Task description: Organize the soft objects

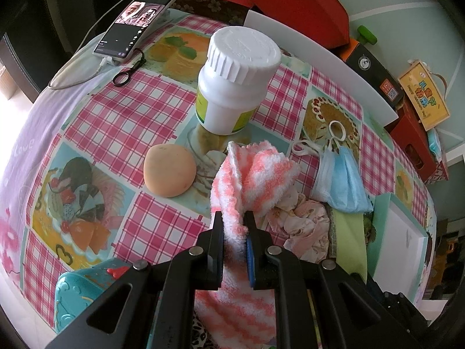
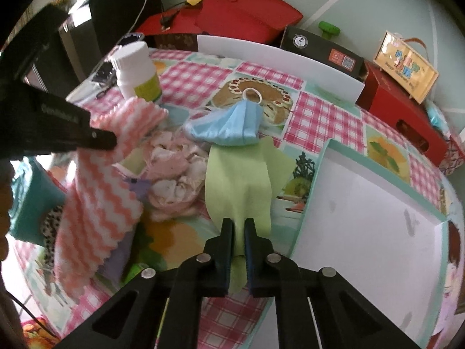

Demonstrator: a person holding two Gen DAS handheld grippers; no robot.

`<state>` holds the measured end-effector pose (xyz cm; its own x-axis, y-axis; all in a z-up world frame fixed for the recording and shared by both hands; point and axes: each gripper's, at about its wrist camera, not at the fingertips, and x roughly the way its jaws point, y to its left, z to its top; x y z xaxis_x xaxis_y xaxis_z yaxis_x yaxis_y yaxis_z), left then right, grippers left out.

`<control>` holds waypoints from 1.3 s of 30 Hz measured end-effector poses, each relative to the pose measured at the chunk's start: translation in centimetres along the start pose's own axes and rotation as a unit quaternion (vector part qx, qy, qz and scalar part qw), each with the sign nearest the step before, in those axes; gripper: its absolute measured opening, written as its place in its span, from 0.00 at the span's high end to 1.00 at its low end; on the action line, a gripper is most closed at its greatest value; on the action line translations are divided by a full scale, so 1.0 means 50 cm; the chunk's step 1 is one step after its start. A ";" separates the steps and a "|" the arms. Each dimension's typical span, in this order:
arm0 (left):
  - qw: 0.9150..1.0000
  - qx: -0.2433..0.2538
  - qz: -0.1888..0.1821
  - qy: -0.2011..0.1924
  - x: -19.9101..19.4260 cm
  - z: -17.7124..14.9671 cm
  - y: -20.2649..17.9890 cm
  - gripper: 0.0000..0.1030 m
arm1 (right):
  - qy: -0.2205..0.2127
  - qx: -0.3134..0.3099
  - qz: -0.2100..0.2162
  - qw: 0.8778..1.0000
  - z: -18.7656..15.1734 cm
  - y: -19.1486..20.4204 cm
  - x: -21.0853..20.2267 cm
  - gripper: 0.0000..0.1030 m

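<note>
Right wrist view: right gripper [image 2: 239,229] pinched tight on green cloth [image 2: 238,186], which trails ahead of its fingers. Left gripper [image 1: 234,221] clamps pink-striped towel [image 1: 250,180]. Lift green cloth slow and straight; blue mask [image 2: 229,125] overlaps its far end, crumpled pink fabric [image 2: 174,168] just left. White box [image 2: 377,200] right of fingers.

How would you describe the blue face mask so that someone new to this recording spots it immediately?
Start at the tall white plastic bottle standing on the pink-checked tablecloth. To its right in the left wrist view, below the cake picture, lies the crumpled light blue pleated face mask. Unlike the neighbouring pale green cloth and pink-and-white striped fluffy towel, it has white elastic ear loops.
</note>
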<state>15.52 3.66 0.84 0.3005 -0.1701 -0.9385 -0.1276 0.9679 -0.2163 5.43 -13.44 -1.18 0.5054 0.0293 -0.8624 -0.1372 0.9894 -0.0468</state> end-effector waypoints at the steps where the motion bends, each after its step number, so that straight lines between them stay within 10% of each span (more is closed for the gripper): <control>1: 1.000 0.000 -0.001 -0.001 -0.001 0.000 0.001 0.88 | -0.004 0.007 0.008 1.000 0.003 -0.004 -0.002 0.93; 12: 1.000 0.013 -0.009 -0.021 -0.023 0.002 -0.008 0.88 | -0.082 0.066 0.101 0.989 0.034 -0.043 -0.073 0.94; 31: 0.997 0.025 -0.039 -0.061 -0.078 0.004 -0.019 0.88 | -0.096 0.063 0.093 0.989 0.036 -0.050 -0.102 0.93; 34: 0.997 0.025 -0.036 -0.056 -0.074 0.004 -0.019 0.88 | -0.060 0.045 0.061 0.995 0.032 -0.033 -0.064 0.89; 36: 0.998 0.023 -0.034 -0.050 -0.069 0.004 -0.017 0.88 | -0.038 0.038 0.046 0.998 0.027 -0.021 -0.040 0.61; 39: 0.998 0.021 -0.032 -0.046 -0.063 0.002 -0.014 0.88 | -0.014 0.025 0.039 0.999 0.018 -0.005 -0.011 0.48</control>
<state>14.77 3.55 4.00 0.3927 -0.2159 -0.8940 -0.0657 0.9630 -0.2614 5.93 -13.57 -0.25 0.5180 0.1089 -0.8484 -0.1345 0.9899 0.0449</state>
